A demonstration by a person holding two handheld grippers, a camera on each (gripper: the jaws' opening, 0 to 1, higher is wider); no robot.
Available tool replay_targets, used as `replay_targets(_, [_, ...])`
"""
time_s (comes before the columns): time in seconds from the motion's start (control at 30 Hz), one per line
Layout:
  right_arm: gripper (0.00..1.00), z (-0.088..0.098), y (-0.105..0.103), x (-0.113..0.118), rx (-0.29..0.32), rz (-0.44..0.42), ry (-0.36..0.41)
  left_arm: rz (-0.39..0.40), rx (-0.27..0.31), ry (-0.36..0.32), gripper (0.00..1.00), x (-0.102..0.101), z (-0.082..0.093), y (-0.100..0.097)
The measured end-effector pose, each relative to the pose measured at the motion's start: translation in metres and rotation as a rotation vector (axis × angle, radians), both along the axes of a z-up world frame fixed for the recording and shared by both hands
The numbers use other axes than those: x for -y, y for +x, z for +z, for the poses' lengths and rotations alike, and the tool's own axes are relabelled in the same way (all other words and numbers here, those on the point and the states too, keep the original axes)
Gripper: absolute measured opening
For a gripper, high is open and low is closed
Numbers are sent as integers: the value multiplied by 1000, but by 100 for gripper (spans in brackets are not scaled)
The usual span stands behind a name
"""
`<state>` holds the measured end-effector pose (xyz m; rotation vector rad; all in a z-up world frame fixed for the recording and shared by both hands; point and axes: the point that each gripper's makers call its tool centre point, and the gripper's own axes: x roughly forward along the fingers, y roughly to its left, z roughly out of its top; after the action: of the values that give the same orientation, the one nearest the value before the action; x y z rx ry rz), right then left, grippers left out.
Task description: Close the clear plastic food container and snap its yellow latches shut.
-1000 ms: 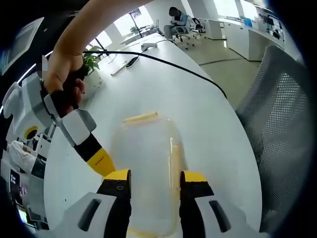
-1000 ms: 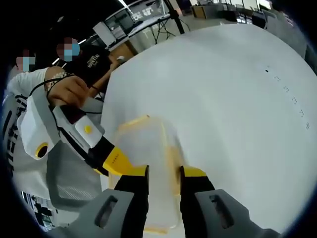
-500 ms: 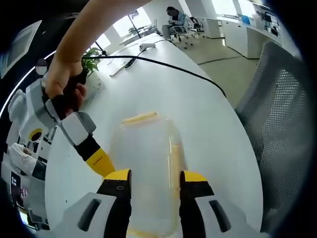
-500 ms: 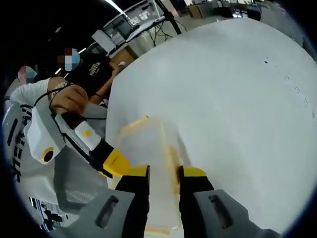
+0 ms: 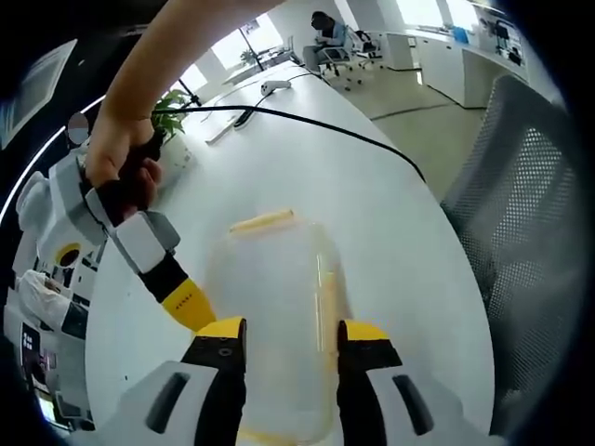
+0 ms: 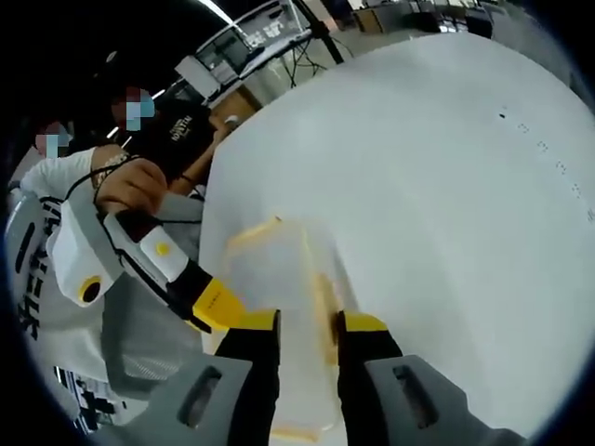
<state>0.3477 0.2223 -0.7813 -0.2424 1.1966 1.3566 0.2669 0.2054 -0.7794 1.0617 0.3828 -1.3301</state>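
Observation:
The clear plastic container [image 5: 274, 297] lies on the white table [image 5: 372, 195] with its lid on. One yellow latch [image 5: 263, 221] runs along its far end and another yellow latch [image 5: 326, 295] along its right side. My left gripper [image 5: 290, 336] is open, its jaws set over the near part of the lid. The right gripper [image 5: 181, 295], held in a hand, touches the container's left side. In the right gripper view the container [image 6: 279, 269] sits under my right gripper [image 6: 309, 325], whose jaws stand a narrow gap apart beside a yellow latch [image 6: 323, 302]. The left gripper [image 6: 212, 302] meets the container's left edge.
A black cable [image 5: 307, 116] crosses the table beyond the container, near a potted plant [image 5: 172, 116]. A grey mesh chair [image 5: 530, 214] stands by the table's right edge. A person in a white sleeve [image 6: 56, 186] is at the left; bare table [image 6: 446, 186] spreads to the right.

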Motion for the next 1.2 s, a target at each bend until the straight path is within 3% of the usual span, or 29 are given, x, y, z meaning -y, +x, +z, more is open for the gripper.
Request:
replay_targets(0.2, [20, -1, -1, 2, 12, -2, 8, -4, -1, 3, 33, 2, -1, 0])
replay_targets(0.53, [20, 3, -16, 0, 89, 21, -15, -4, -6, 3, 34, 3, -1, 1])
replay_targets(0.87, [20, 5, -23, -4, 136, 19, -22, -11, -56, -5, 35, 3, 1, 2])
replay_targets(1.2, [20, 6, -25, -5, 163, -22, 2, -24, -62, -2, 37, 4, 0, 1])
